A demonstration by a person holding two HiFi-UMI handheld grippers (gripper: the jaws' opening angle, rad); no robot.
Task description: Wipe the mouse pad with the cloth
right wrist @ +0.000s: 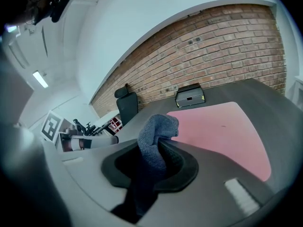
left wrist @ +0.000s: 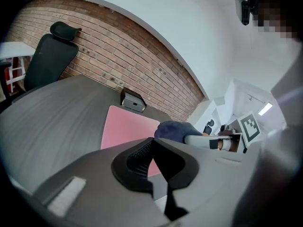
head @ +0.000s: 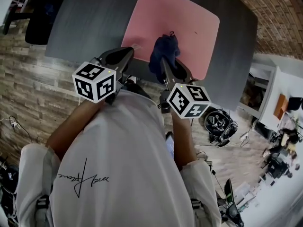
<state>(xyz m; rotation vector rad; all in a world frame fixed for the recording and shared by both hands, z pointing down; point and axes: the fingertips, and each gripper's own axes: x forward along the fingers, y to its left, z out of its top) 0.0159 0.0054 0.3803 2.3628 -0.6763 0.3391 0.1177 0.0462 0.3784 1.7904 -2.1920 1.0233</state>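
Holding a blue cloth clamped in the right gripper, over the near edge of the pink pad on the dark surface. Left gripper closed on nothing, beside the pad's near left corner. Cursive script on the white shirt, not legible.

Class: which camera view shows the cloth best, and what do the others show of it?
The right gripper view: the cloth fills its centre, pinched in the right claw, weave visible. The head view shows a bunch over the mouse pad; the left gripper view, only a blue hump.
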